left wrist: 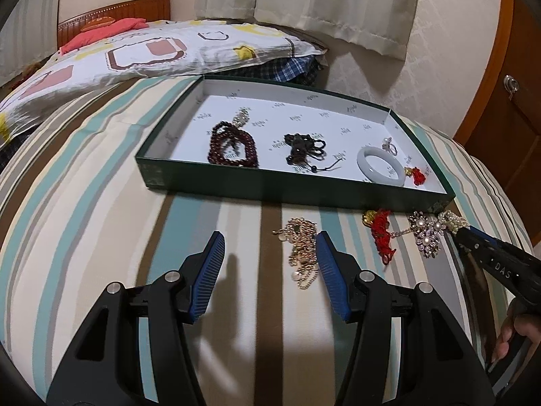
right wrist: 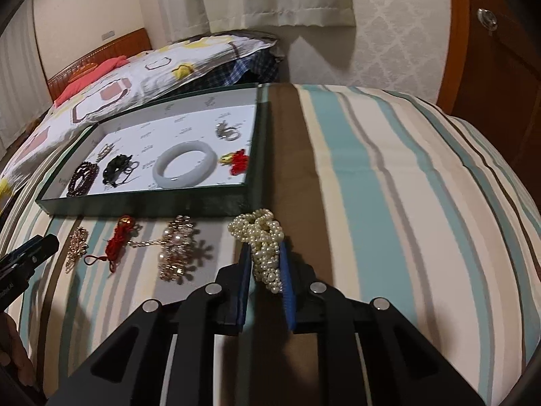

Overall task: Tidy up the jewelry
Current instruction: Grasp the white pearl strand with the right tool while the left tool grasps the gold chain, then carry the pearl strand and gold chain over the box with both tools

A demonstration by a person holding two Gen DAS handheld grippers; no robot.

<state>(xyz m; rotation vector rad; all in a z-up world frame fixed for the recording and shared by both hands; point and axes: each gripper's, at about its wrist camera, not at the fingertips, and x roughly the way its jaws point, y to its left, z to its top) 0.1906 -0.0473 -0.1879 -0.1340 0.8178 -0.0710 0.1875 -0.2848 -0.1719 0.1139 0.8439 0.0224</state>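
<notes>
A green tray [left wrist: 270, 187] [right wrist: 142, 201] lies on the striped bed and holds dark red beads [left wrist: 231, 147], black beads [left wrist: 302, 147], a white jade bangle [left wrist: 380, 165] [right wrist: 184, 164], a silver ring [right wrist: 228, 131] and a red tassel charm [right wrist: 235, 160]. In front of it lie a gold chain [left wrist: 299, 252] [right wrist: 76, 248], a red tassel [left wrist: 382, 233] [right wrist: 116, 245] and a crystal brooch [left wrist: 426, 235] [right wrist: 177, 248]. My left gripper [left wrist: 270, 253] is open, its right finger beside the gold chain. My right gripper [right wrist: 265, 257] is shut on a pearl necklace [right wrist: 262, 240] [left wrist: 451, 220].
A patterned quilt [left wrist: 135, 54] and a red pillow [left wrist: 101, 32] lie behind the tray, before a wooden headboard [left wrist: 111, 17]. Curtains [left wrist: 321, 0] hang at the back. A wooden door [left wrist: 507, 101] stands to the right. The bed edge drops off at the right.
</notes>
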